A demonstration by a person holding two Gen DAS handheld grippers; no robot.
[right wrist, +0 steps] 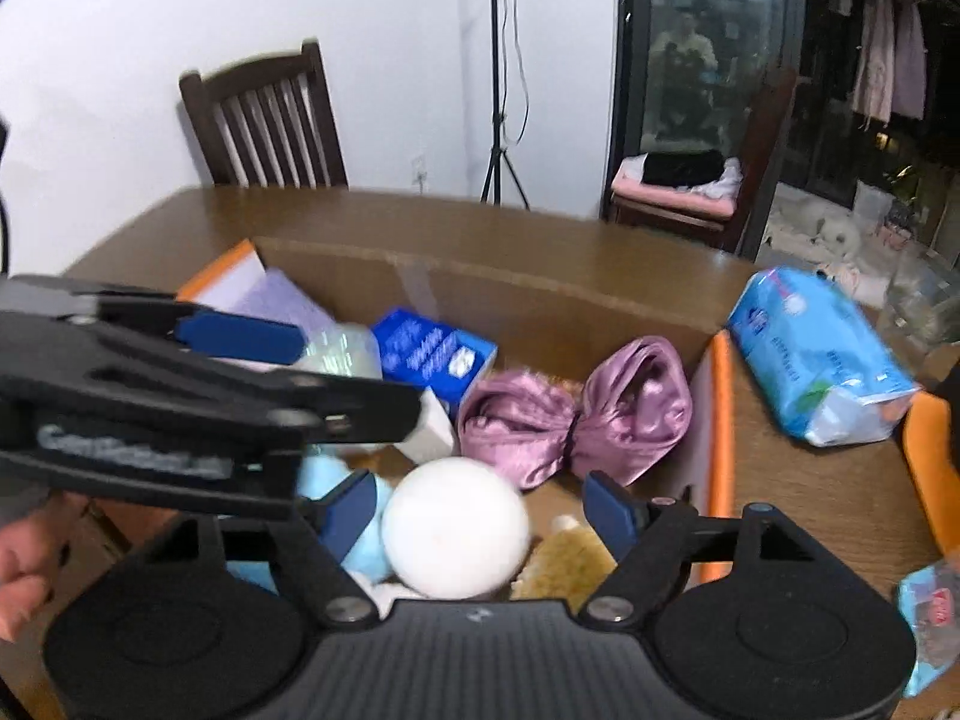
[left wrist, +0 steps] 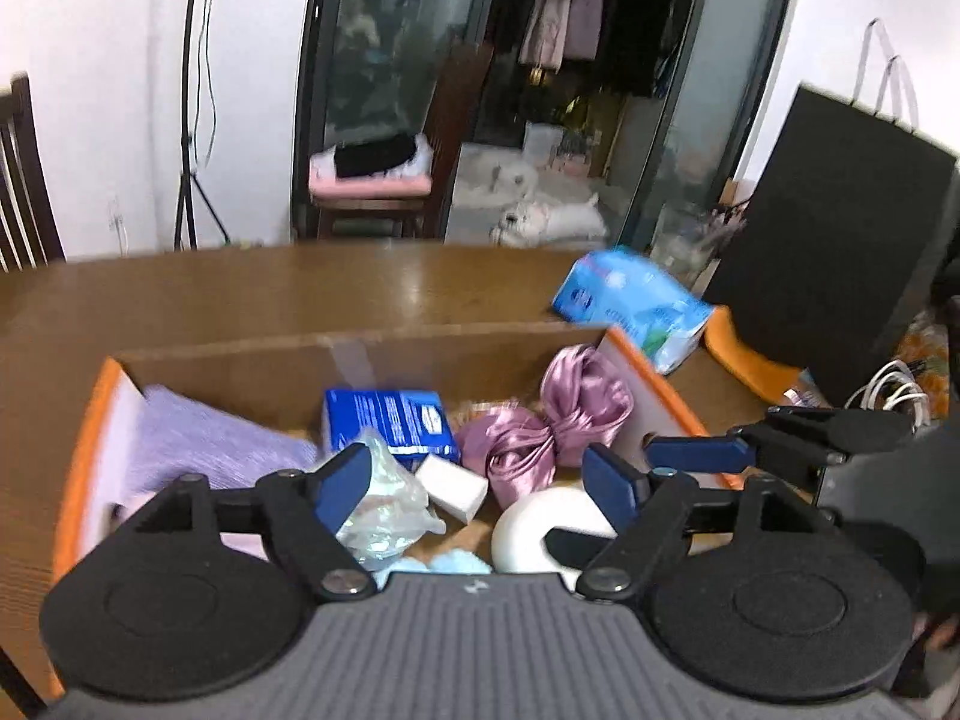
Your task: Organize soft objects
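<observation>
Your left claw (left wrist: 474, 483) tilts downward over the open cardboard box (left wrist: 336, 354), its blue pads spread wide with nothing pinched between them. Just beyond its left pad lies a crumpled clear plastic bag (left wrist: 384, 498), and a small white block (left wrist: 451, 486) sits between the pads, further in. Beyond those rests a blue packet (left wrist: 387, 420); off to the left, a folded lilac cloth (left wrist: 204, 444) leans against the box wall.

Your right claw (right wrist: 474, 513) also angles downward into the same box, pads spread apart and gripping nothing. A white ball (right wrist: 456, 528) lies in the box directly below the gap between its pads; whether the pads touch it you cannot tell, though they stand clear on both sides. Ahead of that claw sits a pink satin bow (right wrist: 576, 414), with a tan plush piece (right wrist: 564, 558) just by the right pad and a light blue plush (right wrist: 366, 534) by the left.

In the right view, your left claw reaches in from the left edge, level with the box rim, and your bare hand (right wrist: 24, 564) shows at the lower left. Outside the box, to the right on the desk (right wrist: 480, 228), lies a blue tissue pack (right wrist: 816, 354).
</observation>
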